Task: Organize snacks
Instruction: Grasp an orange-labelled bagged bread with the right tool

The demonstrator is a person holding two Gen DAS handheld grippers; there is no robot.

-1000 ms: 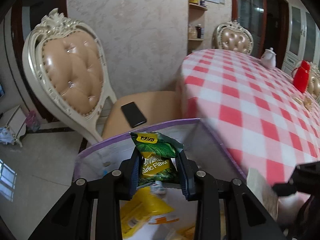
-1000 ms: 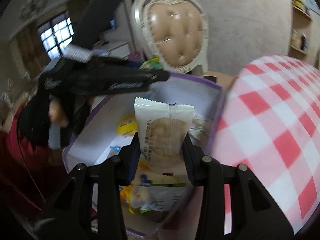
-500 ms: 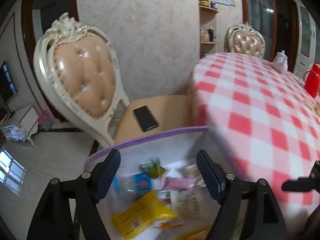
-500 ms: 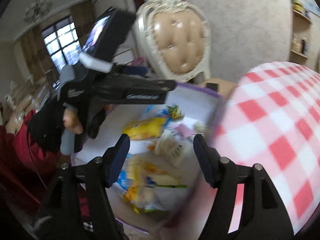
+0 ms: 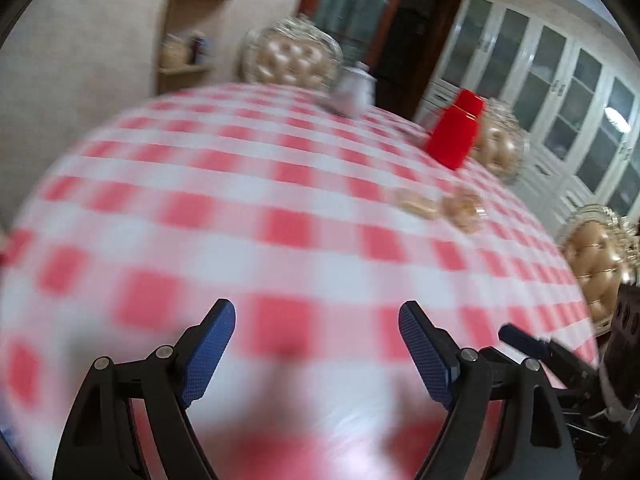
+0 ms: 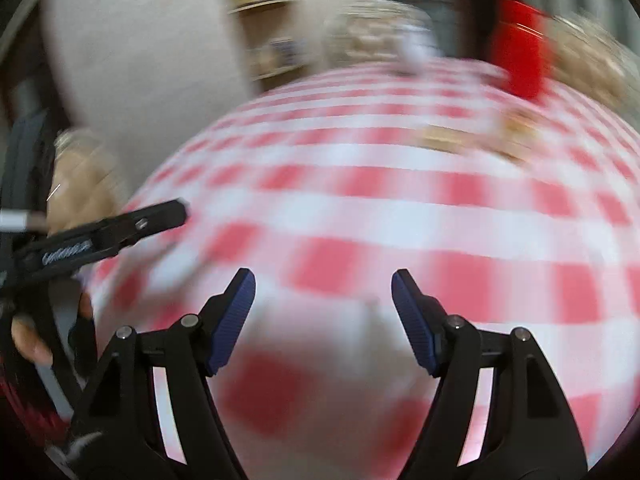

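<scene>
My left gripper (image 5: 316, 328) is open and empty over the red and white checked tablecloth (image 5: 248, 184). My right gripper (image 6: 323, 300) is open and empty over the same cloth (image 6: 400, 184). Two brown snack items (image 5: 440, 204) lie far off on the cloth; they show blurred in the right wrist view (image 6: 480, 136). The left gripper shows from the side at the left of the right wrist view (image 6: 116, 228). The right gripper's fingertip (image 5: 516, 336) shows at the right of the left wrist view. The purple-rimmed snack box is out of view. Both views are blurred.
A red jug (image 5: 456, 132) and a white teapot (image 5: 354, 88) stand at the table's far side. Cream padded chairs (image 5: 296, 56) stand around the table. White glass-door cabinets (image 5: 560, 80) line the right wall. A shelf (image 5: 192, 28) is at the back left.
Both grippers let their snack packets drop into the purple-rimmed box, opened, then swung right, away from the box, over the table.
</scene>
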